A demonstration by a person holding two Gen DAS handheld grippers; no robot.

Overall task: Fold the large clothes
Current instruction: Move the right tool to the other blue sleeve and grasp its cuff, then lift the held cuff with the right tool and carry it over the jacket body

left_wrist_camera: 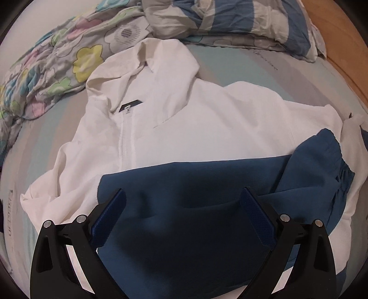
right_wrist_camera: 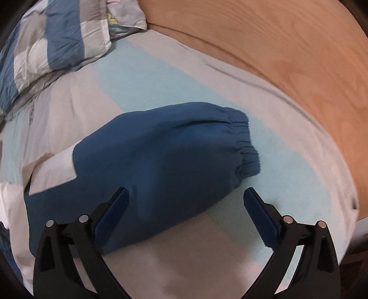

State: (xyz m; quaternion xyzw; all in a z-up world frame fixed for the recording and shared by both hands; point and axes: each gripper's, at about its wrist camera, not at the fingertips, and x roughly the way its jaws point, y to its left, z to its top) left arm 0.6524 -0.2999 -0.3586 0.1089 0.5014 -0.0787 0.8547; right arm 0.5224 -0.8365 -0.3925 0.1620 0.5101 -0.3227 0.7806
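- The bed [left_wrist_camera: 241,69] in its striped sheet spreads beneath and ahead of both tools.
- The white-and-blue jacket [left_wrist_camera: 184,119] lies zipped and face up ahead of the left hand-held gripper [left_wrist_camera: 182,216], whose jaws stand apart over the blue hem, gripping nothing.
- The blue sleeve [right_wrist_camera: 161,156] lies flat ahead of the right hand-held gripper [right_wrist_camera: 186,216], jaws wide, empty.
- Judged step: folding the sleeve inward; next calls for pinching near its elastic cuff [right_wrist_camera: 243,138].

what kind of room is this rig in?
Most likely a bedroom: the white and blue jacket lies on a bed with a striped sheet, a checked pillow and a floral quilt at its head, wooden floor beside it.
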